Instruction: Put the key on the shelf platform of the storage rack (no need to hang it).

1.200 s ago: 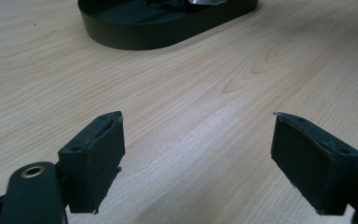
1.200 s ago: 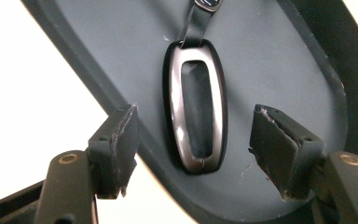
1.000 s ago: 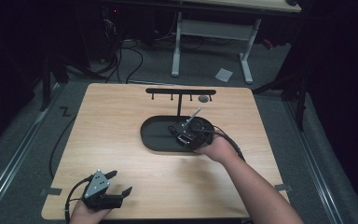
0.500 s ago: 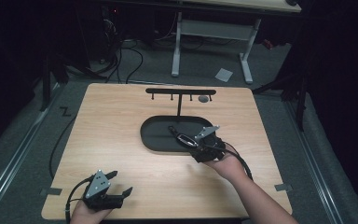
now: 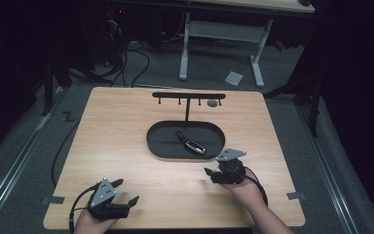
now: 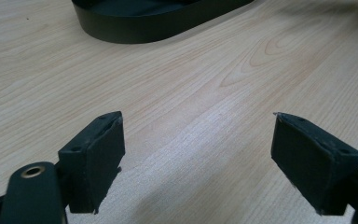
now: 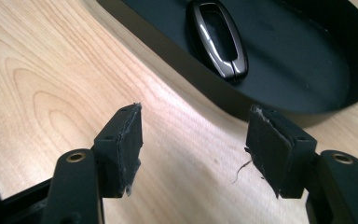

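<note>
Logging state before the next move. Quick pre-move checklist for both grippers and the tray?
1. Right gripper empty, jaws open: ok.
2. Left gripper empty, jaws open, over bare table: ok.
3. Car key fob lying flat inside the black oval tray: ok.
4. Right gripper clear of the tray, just outside its near rim: ok.
5. Hook rack behind the tray upright: ok.
6. Small grey object at the rack's right end, hanging or resting: cannot tell.
</note>
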Demonstrator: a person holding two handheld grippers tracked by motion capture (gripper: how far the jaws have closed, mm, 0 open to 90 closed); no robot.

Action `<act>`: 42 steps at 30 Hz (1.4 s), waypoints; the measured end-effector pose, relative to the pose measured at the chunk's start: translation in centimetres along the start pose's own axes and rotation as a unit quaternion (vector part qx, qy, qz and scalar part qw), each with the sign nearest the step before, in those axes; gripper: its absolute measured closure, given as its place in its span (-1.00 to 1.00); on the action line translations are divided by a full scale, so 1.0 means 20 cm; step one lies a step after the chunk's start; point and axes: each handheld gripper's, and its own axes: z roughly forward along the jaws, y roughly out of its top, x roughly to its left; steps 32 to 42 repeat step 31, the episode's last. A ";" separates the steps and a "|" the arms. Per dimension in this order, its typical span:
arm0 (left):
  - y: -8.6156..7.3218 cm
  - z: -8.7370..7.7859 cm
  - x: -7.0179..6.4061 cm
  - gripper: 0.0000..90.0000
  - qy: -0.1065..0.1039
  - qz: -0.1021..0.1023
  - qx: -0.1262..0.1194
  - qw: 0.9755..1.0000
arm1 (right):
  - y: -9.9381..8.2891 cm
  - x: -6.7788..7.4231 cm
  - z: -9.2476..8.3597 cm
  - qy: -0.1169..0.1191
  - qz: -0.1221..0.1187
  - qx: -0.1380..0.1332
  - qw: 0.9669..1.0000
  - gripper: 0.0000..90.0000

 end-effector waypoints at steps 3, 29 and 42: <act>0.00 0.00 0.00 -0.60 0.000 0.000 0.000 1.000 | -0.04 0.01 -0.02 -0.002 0.008 -0.007 1.000 -0.24; 0.00 0.02 -0.02 -0.60 -0.001 0.004 0.006 1.000 | -0.32 0.00 -0.10 -0.051 0.064 -0.092 0.992 -0.33; 0.00 0.01 -0.02 -0.60 -0.001 0.004 0.005 1.000 | -0.32 -0.01 -0.10 -0.052 0.067 -0.091 0.992 -0.34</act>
